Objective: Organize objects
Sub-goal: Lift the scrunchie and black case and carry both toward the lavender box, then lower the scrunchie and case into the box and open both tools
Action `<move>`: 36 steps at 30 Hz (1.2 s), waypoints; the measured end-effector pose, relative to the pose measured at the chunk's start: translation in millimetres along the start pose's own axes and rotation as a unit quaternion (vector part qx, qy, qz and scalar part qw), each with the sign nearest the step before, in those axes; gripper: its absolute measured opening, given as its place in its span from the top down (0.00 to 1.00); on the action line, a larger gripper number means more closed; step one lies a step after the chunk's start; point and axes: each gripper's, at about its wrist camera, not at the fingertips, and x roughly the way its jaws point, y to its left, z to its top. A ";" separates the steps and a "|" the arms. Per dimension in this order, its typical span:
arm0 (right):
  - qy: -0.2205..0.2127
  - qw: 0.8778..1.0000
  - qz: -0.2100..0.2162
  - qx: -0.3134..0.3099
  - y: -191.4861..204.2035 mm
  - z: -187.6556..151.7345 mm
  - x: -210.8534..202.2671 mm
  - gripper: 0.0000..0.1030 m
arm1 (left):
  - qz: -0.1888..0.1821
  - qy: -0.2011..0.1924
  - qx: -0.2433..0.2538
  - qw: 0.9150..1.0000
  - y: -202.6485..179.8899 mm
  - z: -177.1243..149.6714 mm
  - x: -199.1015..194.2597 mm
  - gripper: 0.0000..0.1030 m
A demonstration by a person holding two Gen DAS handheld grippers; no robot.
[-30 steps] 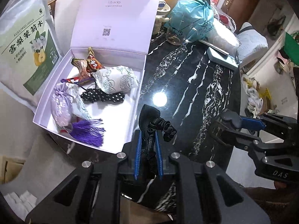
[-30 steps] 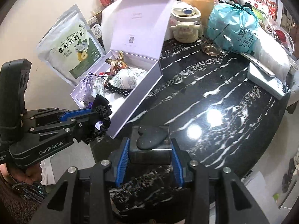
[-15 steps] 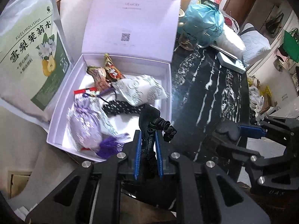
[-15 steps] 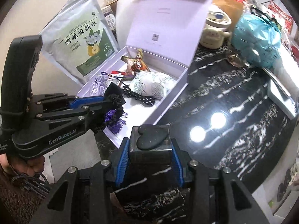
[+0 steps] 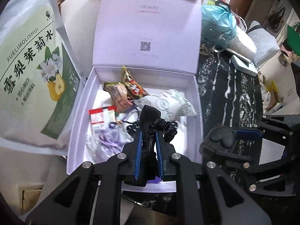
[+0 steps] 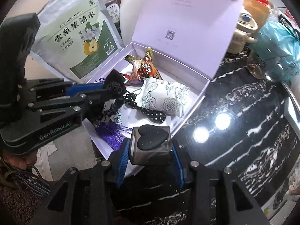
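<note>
Left tongs [image 5: 148,140] clenched a black scrunchie [image 5: 163,126] over the open lavender box [image 5: 198,112]; right tongs [image 6: 151,150] gripped a heart-topped cube [image 6: 151,144] at box's edge.

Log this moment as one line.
left claw: shut on black scrunchie, over open box | right claw: shut on small case

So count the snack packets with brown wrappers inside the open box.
2, both at the back of the lavender box, near its hinge: one brown-green packet and one red-brown packet touching it on the right. Others may be hidden under the pile.
</note>
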 end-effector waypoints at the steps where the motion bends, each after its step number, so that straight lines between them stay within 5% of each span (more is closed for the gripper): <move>1: 0.001 1.000 0.002 -0.002 1.2 2.7 3.3 0.59 | 0.002 0.000 0.001 1.000 1.9 1.2 1.0 0.86; 13: 0.030 0.999 0.028 -0.032 11.0 16.1 36.4 0.59 | -0.008 0.020 -0.009 1.000 27.3 6.7 28.5 0.86; 36: 0.046 0.997 0.000 -0.060 9.2 25.7 72.3 0.57 | -0.007 0.071 -0.029 0.997 11.0 -11.4 76.9 0.85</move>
